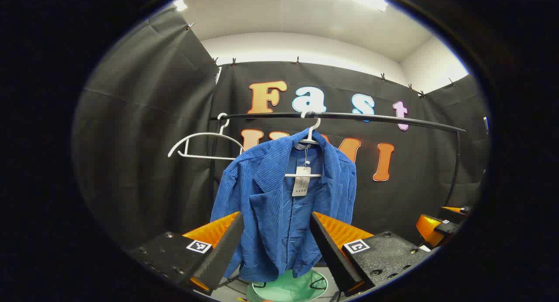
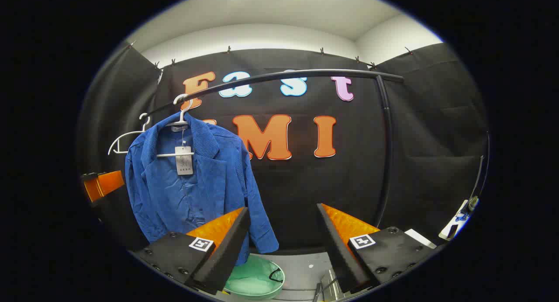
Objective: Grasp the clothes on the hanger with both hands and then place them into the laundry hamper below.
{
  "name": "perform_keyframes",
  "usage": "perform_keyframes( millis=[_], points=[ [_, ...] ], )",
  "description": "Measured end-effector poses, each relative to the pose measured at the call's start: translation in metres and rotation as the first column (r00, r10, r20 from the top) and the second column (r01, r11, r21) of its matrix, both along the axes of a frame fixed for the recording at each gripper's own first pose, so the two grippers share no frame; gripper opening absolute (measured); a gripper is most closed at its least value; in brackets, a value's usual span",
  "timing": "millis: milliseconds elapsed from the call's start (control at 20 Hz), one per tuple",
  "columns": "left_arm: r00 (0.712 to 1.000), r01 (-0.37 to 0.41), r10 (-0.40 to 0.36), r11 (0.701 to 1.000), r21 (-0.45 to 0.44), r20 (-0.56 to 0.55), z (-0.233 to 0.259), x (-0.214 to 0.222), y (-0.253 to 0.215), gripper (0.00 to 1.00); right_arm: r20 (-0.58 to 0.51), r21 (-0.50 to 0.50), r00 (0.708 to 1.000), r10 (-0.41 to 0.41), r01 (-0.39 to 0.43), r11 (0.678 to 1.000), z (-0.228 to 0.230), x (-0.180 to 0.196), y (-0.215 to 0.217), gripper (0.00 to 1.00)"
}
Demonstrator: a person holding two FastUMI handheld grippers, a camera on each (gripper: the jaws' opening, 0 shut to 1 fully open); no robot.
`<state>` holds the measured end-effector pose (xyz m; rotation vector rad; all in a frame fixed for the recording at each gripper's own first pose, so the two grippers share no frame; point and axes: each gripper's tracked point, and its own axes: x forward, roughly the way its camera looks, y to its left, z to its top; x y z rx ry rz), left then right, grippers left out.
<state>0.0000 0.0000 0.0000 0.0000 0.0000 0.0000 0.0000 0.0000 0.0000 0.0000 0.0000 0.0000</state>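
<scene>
While the blue corduroy jacket (image 1: 284, 206) hangs on its white hanger (image 1: 309, 138) from the black rail (image 1: 349, 116), nothing of the task is done yet: the garment is untouched, with a paper tag (image 1: 301, 181) dangling at the collar. The mint-green laundry hamper (image 1: 288, 289) sits on the floor directly below its hem. An empty white hanger (image 1: 205, 144) hangs further along the rail, to the jacket's side.

Left tongs (image 1: 276, 245): released, jaws spread wide, framing the jacket's lower front but apparently short of it. Right tongs (image 2: 284, 245): likewise released, aimed at bare booth wall, jacket well off to their left in the right gripper view.

Judgement: the step in hand is the approach. The right tongs should swing toward the near shoulder; each should pinch thick fabric by a shoulder, not the tag or hanger bar, then lift the cloth clear of the hanger before lowering.
</scene>
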Motion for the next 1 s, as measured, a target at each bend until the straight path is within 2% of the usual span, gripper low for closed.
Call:
perform_keyframes(
  millis=[100,150,250,300,650,900,1000],
  points=[
    [1.000,-0.001,0.001,1.000,-0.005,0.002,0.000,-0.002,0.001,0.95,0.000,-0.016,1.000,0.006,-0.006,1.000,0.002,0.000,0.001,0.94],
    [1.000,0.000,0.000,1.000,-0.007,-0.001,-0.001,-0.002,0.001,0.92,0.006,-0.023,1.000,0.007,-0.007,1.000,0.003,-0.001,0.000,0.94],
    [1.000,-0.007,0.007,1.000,-0.015,-0.004,-0.001,-0.002,0.002,0.95,0.019,-0.022,1.000,0.013,-0.013,1.000,0.009,-0.004,0.000,0.94],
    [1.000,-0.010,0.010,1.000,-0.020,-0.003,0.000,-0.003,0.002,0.92,0.024,-0.019,1.000,0.017,-0.017,1.000,0.010,-0.005,0.001,0.94],
    [1.000,-0.020,0.020,1.000,-0.023,0.001,0.001,-0.008,-0.001,0.95,0.030,-0.009,0.999,0.038,-0.037,0.999,0.010,-0.006,-0.001,0.94],
    [0.999,-0.040,0.040,0.999,-0.017,-0.014,-0.004,-0.010,-0.001,0.92,0.043,-0.003,0.996,0.081,-0.081,0.997,0.014,0.000,0.006,0.94],
    [0.999,-0.049,0.049,0.999,-0.012,-0.015,-0.006,-0.009,-0.002,0.92,0.044,0.007,0.993,0.108,-0.108,0.994,0.013,0.005,0.011,0.98]
  ],
)
